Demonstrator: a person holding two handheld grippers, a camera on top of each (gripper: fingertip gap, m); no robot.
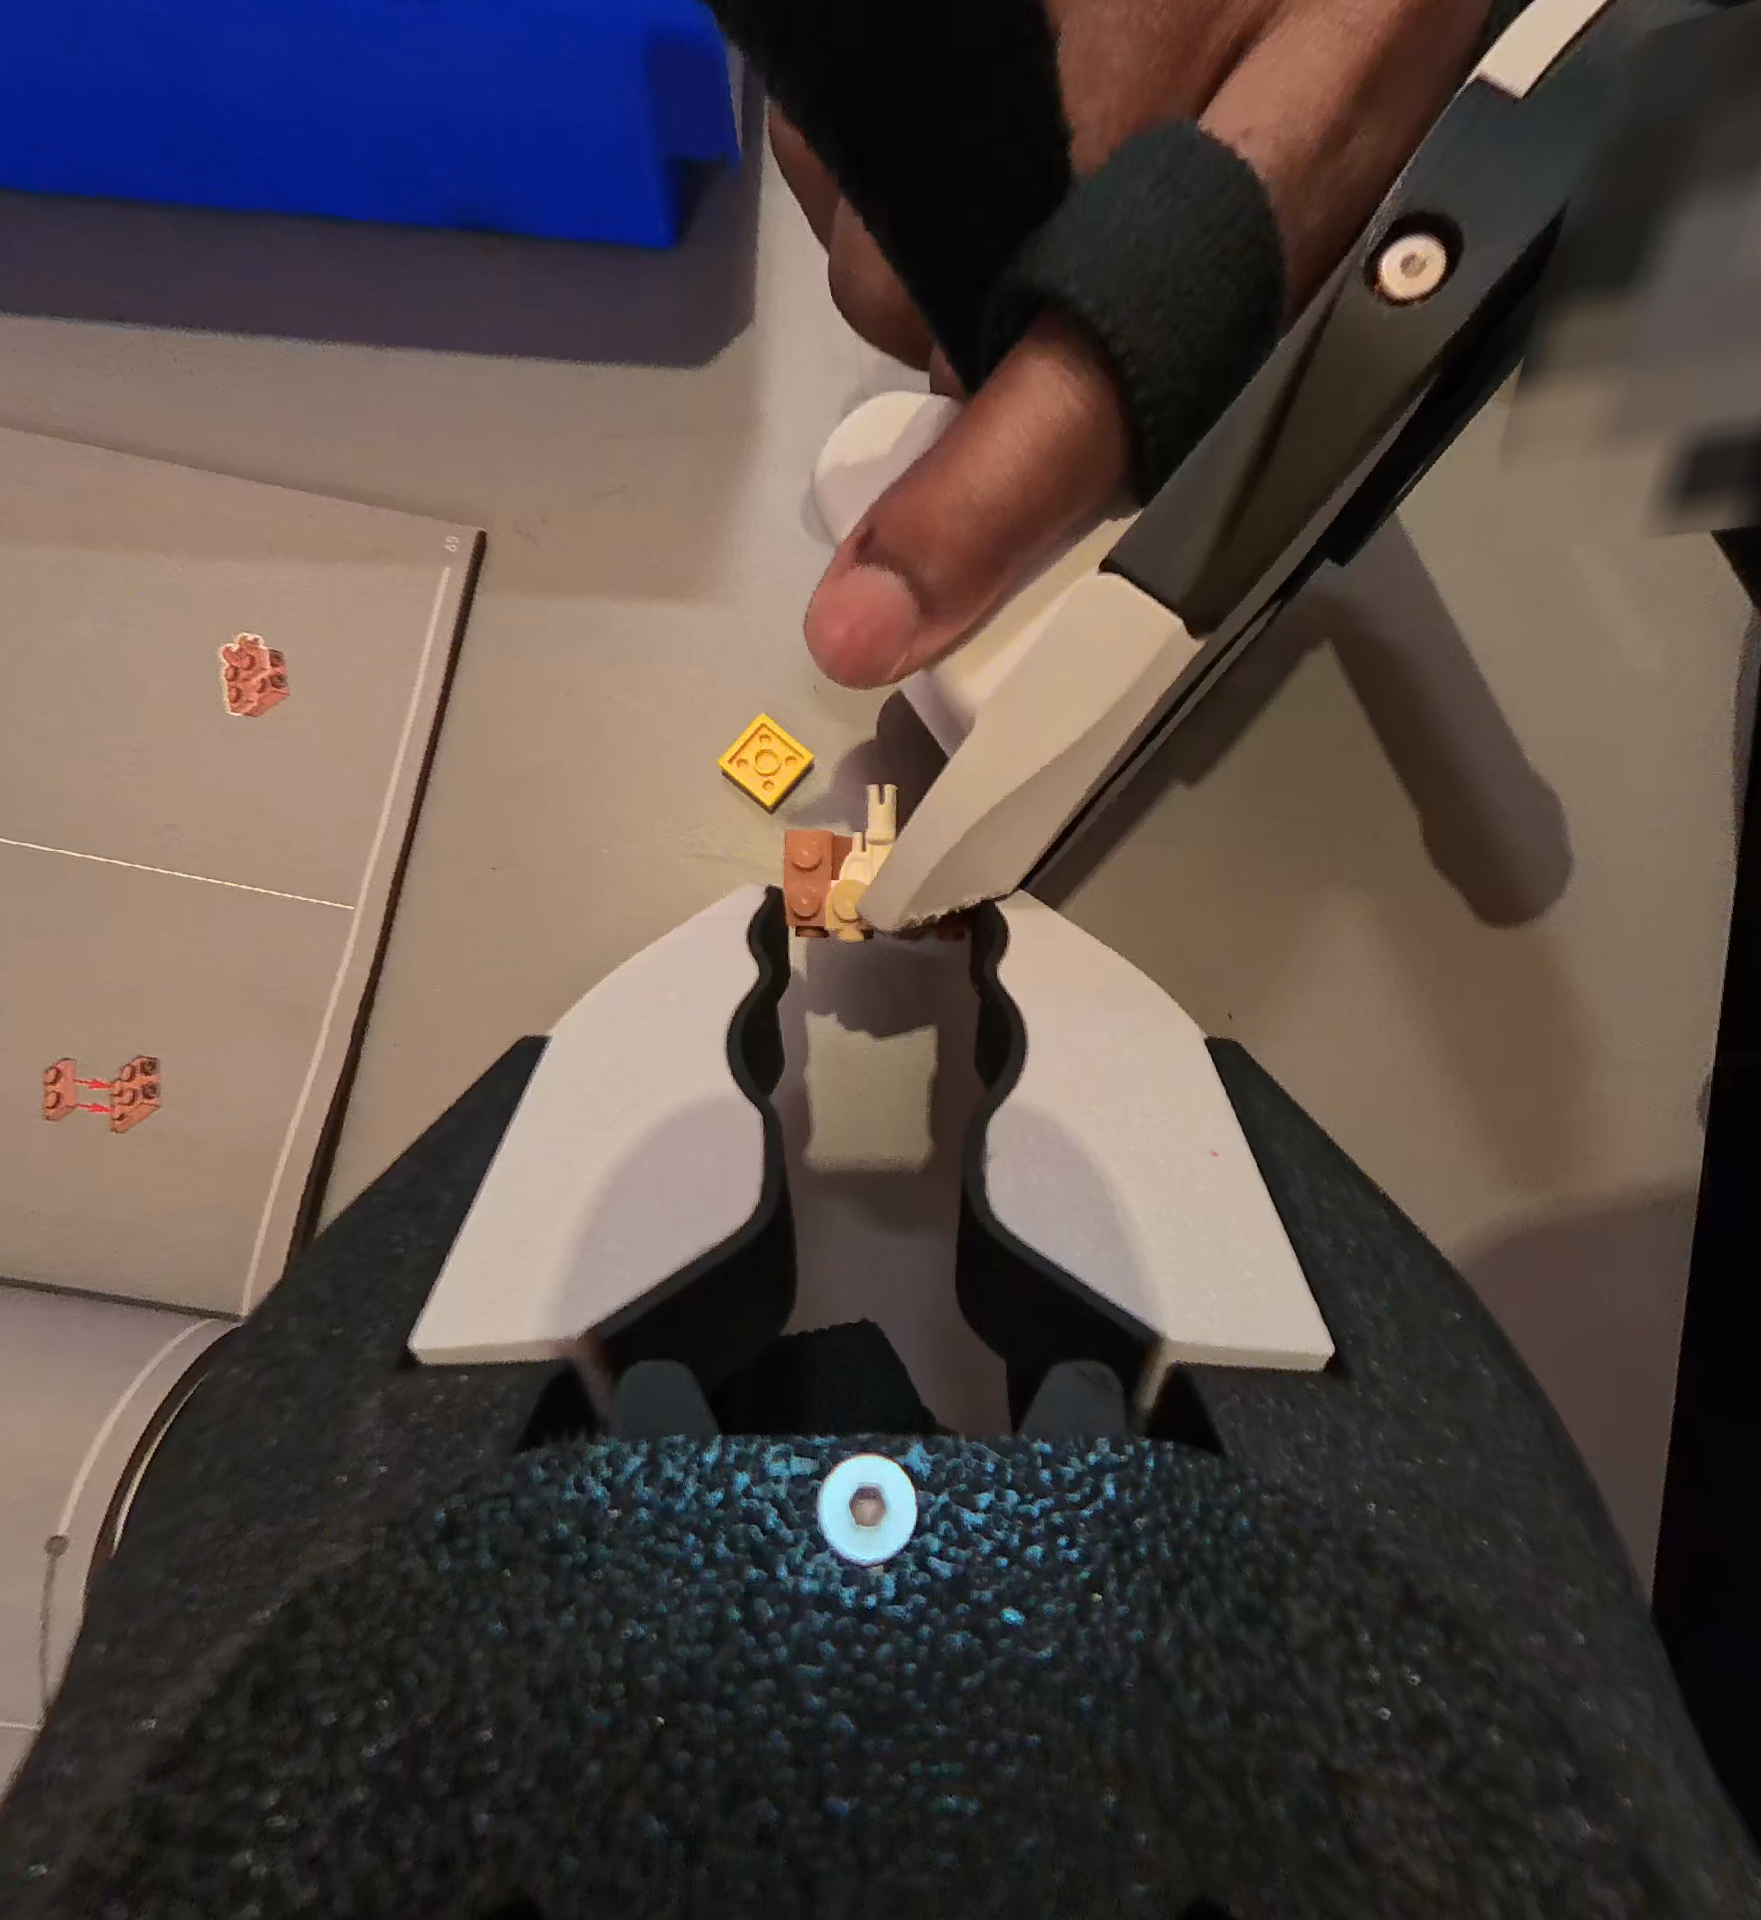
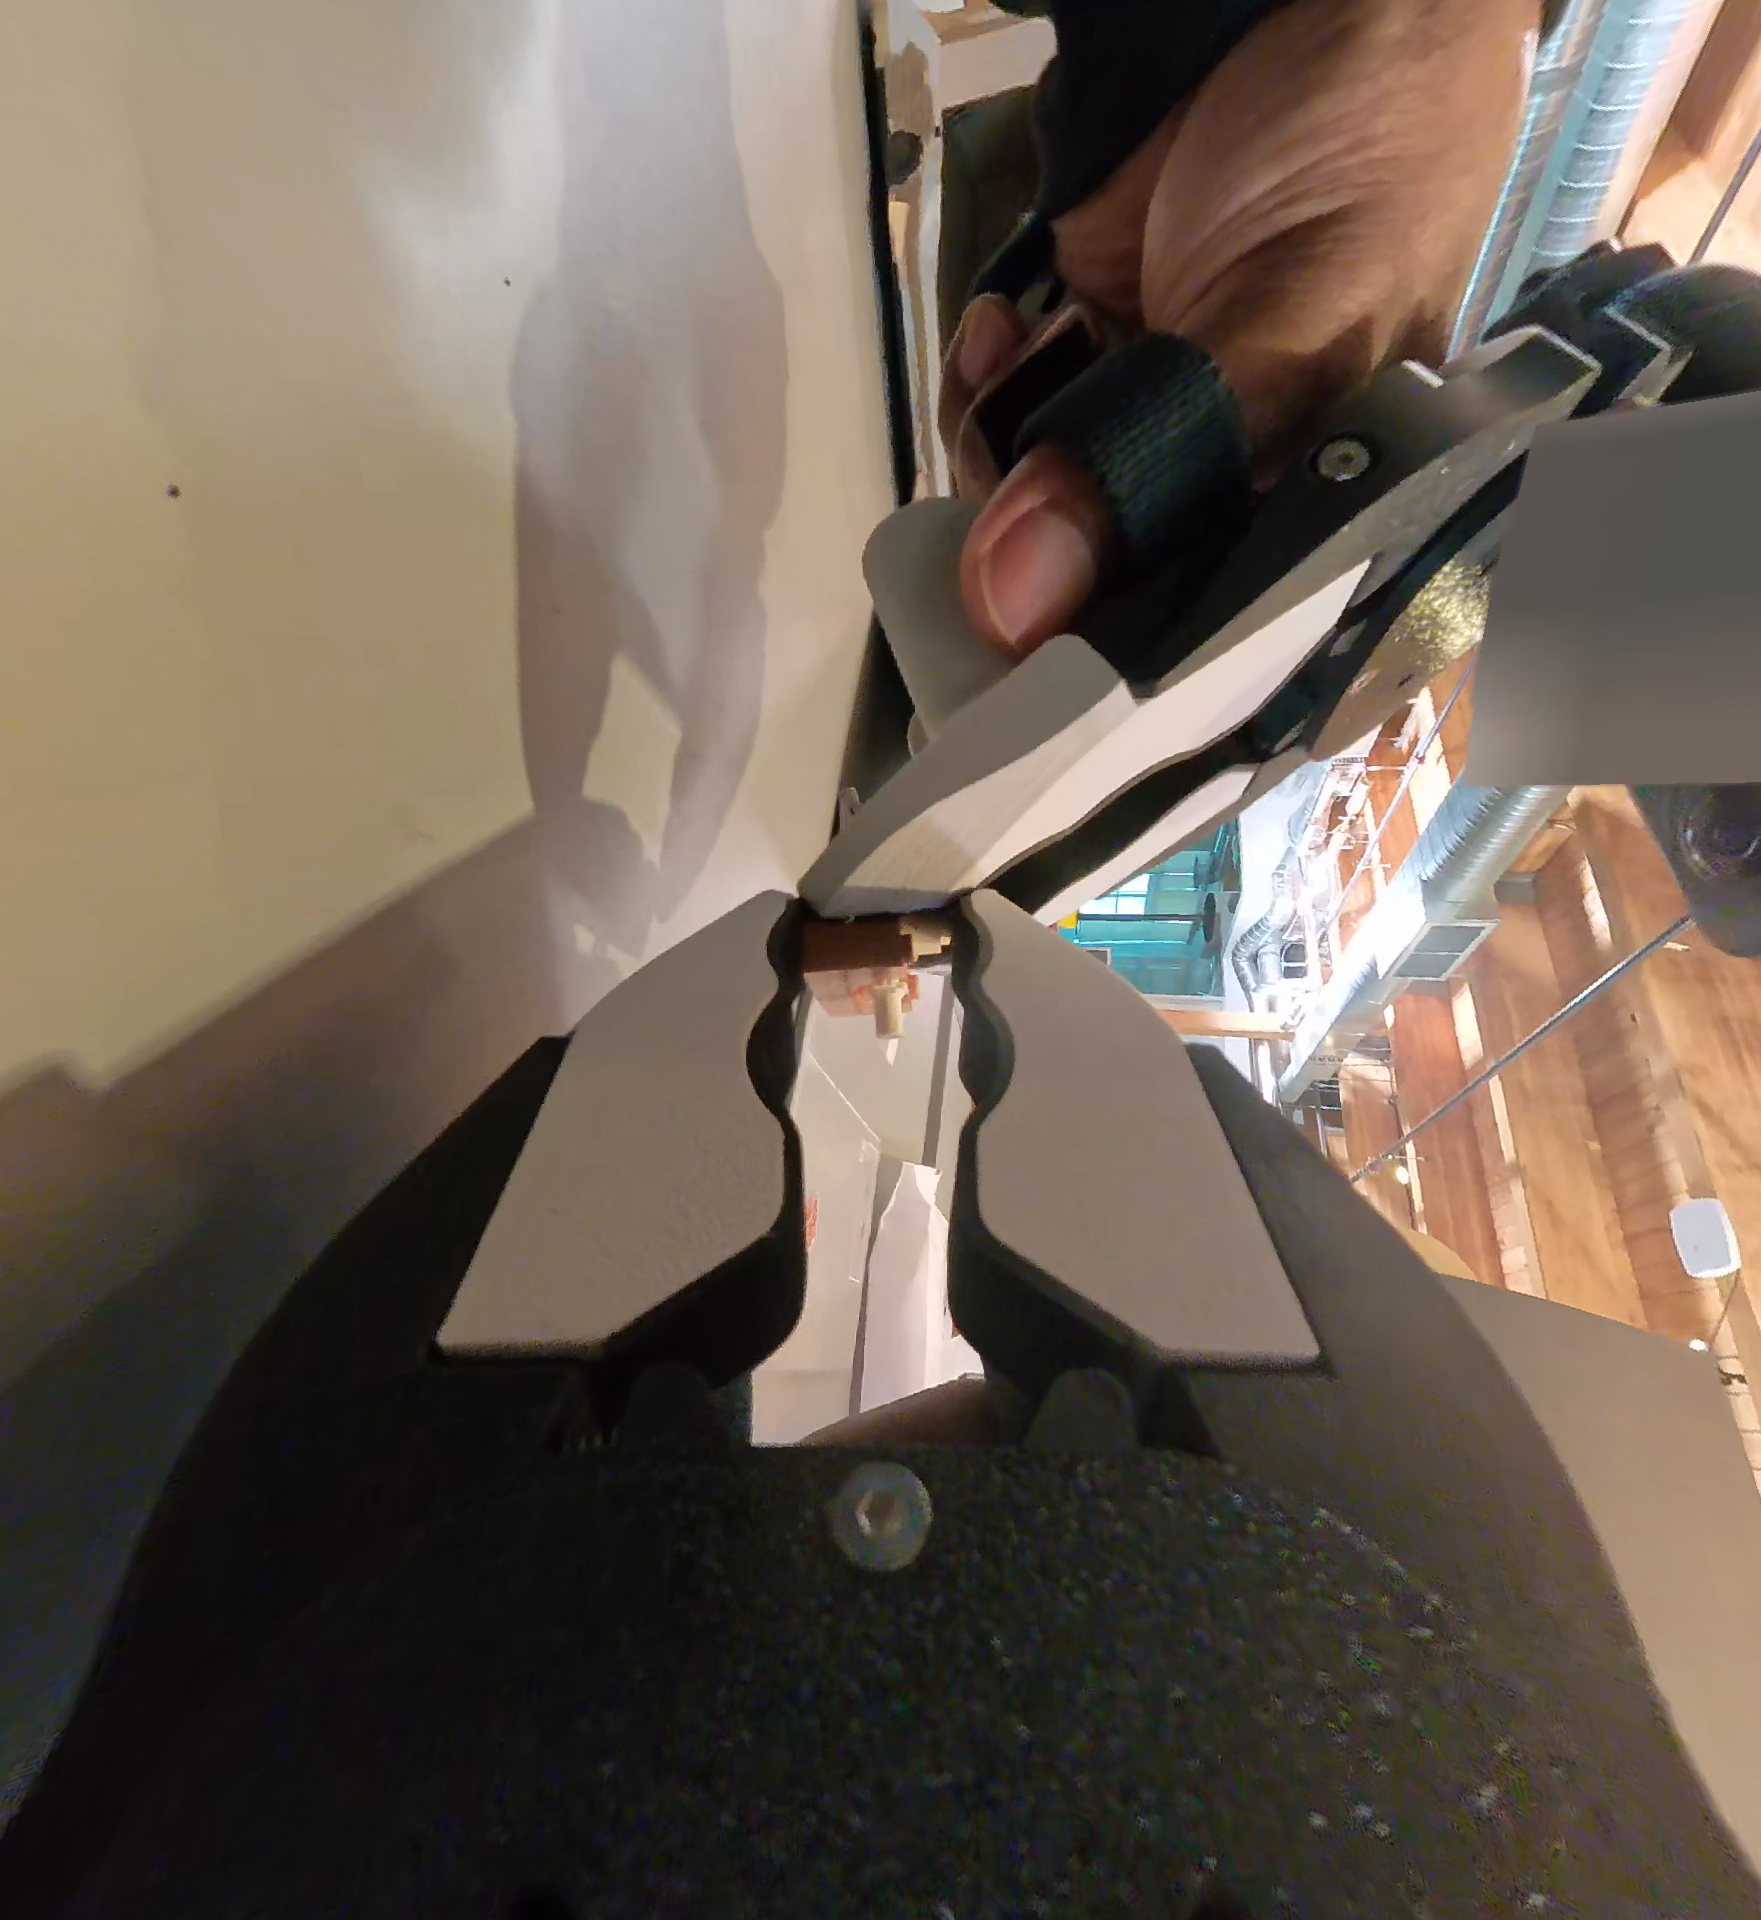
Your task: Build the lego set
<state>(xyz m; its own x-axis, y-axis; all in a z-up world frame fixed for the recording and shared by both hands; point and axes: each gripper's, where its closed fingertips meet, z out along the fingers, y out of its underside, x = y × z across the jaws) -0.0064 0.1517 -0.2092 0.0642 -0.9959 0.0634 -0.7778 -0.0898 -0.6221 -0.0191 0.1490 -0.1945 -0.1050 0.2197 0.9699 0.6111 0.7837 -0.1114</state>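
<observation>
Bricks (image 1: 819, 883), a small brown cluster with tan clip pieces stuck on it, hang just above the tabletop (image 1: 595, 623), which carries their shadow. Both tongs meet on them at once. The left tongs (image 1: 876, 925) stand narrow, and the brown plate lies against the left pad. The far side of the cluster is covered by a finger of the right tongs, which slants down from the upper right, so that contact cannot be seen from here. In the right wrist view the right tongs (image 2: 876, 935) are narrow too. The bricks (image 2: 855, 945) fill the gap from one pad to the other, brown end on the left and tan end on the right, with a finger of the left tongs lying across the top. A gloved hand (image 1: 1011, 416) works the right tongs.

Near the cluster but apart from it, a yellow plate (image 1: 767, 761) lies flat on the tabletop. Farther left is an open grey booklet (image 1: 180, 883) with drawings of brown bricks, thin ruled lines and printed numbers. A blue bin (image 1: 336, 104) sits at the far edge.
</observation>
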